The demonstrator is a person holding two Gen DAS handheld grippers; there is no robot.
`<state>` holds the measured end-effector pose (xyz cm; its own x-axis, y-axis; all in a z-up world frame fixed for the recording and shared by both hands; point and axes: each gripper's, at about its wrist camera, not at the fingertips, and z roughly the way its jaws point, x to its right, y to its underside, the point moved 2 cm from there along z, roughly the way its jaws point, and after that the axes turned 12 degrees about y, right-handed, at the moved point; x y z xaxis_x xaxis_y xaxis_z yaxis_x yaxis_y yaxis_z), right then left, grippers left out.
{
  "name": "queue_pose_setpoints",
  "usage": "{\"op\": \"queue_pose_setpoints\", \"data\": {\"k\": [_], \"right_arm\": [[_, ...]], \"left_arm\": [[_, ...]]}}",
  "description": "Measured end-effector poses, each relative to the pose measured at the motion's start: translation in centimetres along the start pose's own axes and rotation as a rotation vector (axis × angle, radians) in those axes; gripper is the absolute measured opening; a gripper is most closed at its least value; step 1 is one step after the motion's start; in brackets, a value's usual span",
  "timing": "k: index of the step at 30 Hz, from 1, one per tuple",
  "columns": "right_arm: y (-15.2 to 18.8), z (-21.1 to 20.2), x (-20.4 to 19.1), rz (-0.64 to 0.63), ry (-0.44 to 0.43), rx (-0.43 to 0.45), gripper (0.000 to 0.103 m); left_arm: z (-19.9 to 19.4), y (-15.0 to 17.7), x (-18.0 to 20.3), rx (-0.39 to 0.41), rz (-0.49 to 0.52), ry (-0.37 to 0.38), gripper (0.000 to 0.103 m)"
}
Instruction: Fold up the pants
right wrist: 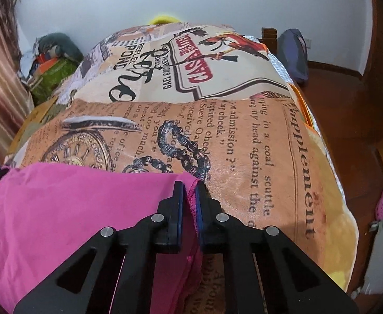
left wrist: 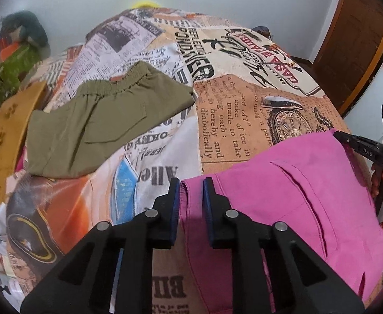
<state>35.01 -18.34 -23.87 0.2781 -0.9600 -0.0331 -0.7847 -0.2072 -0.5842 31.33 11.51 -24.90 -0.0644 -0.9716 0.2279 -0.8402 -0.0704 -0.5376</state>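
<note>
Pink pants (left wrist: pixel 296 191) lie on the bed's printed cover at the near edge, a back pocket facing up. My left gripper (left wrist: pixel 190 188) straddles their left corner, its jaws partly apart with the hem fold between them. My right gripper (right wrist: pixel 189 191) holds the pants' right corner (right wrist: pixel 194 185), jaws nearly closed on the pink fabric (right wrist: pixel 73 209). The right gripper also shows in the left wrist view (left wrist: pixel 348 141) at the pants' far right edge.
Folded olive-green shorts (left wrist: pixel 105 120) lie on the cover (left wrist: pixel 222 120) to the left. A brown cardboard piece (left wrist: pixel 5 141) and a clutter pile (left wrist: pixel 13 60) sit at the left. A wooden door (left wrist: pixel 359 41) stands at right; wood floor (right wrist: pixel 348 110) beside the bed.
</note>
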Motion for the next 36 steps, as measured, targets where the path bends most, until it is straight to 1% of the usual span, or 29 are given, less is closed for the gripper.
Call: {"op": "queue_pose_setpoints", "data": {"k": [5,11,13,16,19,21,22,23,24,25,26,28,29,32,34,35,36], "right_arm": [[0.1,0.4,-0.1,-0.027,0.027,0.0,0.005],[0.0,0.7,-0.4,-0.061,0.05,0.003,0.005],[0.0,0.8,-0.6,-0.066,0.057,0.001,0.005],[-0.2,0.6,-0.8,-0.08,0.074,-0.011,0.005],[-0.7,-0.1,-1.0,-0.066,0.073,-0.034,0.006],[-1.1,-1.2,-1.4,-0.069,0.068,-0.015,0.008],[-1.4,-1.9,-1.7,-0.075,0.063,0.006,0.011],[-1.5,-2.5,-2.0,-0.08,0.057,0.023,0.013],[-1.8,-3.1,-2.4,-0.09,0.049,0.042,0.019],[-1.9,-3.7,-2.9,-0.102,0.041,0.06,0.025],[-2.1,-4.1,-3.4,-0.112,0.033,0.078,0.028],[-2.2,-4.4,-4.4,-0.138,0.014,0.099,0.034],[-2.2,-4.2,-4.8,-0.147,0.009,0.097,0.034],[-1.7,-2.3,-5.4,-0.163,0.005,0.048,0.034],[-1.1,-0.6,-5.2,-0.161,0.015,0.009,0.034],[-0.9,0.0,-5.1,-0.161,0.025,-0.001,0.034],[-0.7,0.6,-4.8,-0.162,0.04,-0.007,0.034]], "left_arm": [[-0.7,0.2,-0.2,0.042,-0.009,-0.033,0.014],[-0.2,1.2,-1.4,0.015,-0.015,-0.071,0.013],[-0.3,1.2,-1.5,0.015,-0.016,-0.067,0.013],[-0.3,1.1,-1.3,0.0,0.01,-0.076,0.013],[-0.8,0.7,-0.8,-0.018,0.029,-0.087,0.013],[-1.7,0.1,-0.4,-0.006,0.027,-0.071,0.014],[-2.0,-0.2,-0.3,0.002,0.022,-0.06,0.014],[-2.5,-0.6,-0.1,0.015,0.012,-0.046,0.015],[-2.8,-0.9,0.0,0.023,0.006,-0.037,0.016],[-3.1,-1.3,0.2,0.034,-0.003,-0.024,0.023],[-3.3,-1.6,0.5,0.043,-0.007,-0.014,0.033],[-3.3,-1.9,0.9,0.059,-0.01,-0.006,0.042],[-3.0,-1.9,1.1,0.059,-0.007,-0.006,0.042],[-1.4,-1.2,1.4,0.018,-0.007,0.005,0.042],[-0.2,-0.4,1.2,-0.01,-0.004,-0.016,0.042],[0.3,-0.1,0.9,-0.019,-0.001,-0.03,0.042],[0.5,0.1,0.6,-0.019,0.0,-0.029,0.043]]}}
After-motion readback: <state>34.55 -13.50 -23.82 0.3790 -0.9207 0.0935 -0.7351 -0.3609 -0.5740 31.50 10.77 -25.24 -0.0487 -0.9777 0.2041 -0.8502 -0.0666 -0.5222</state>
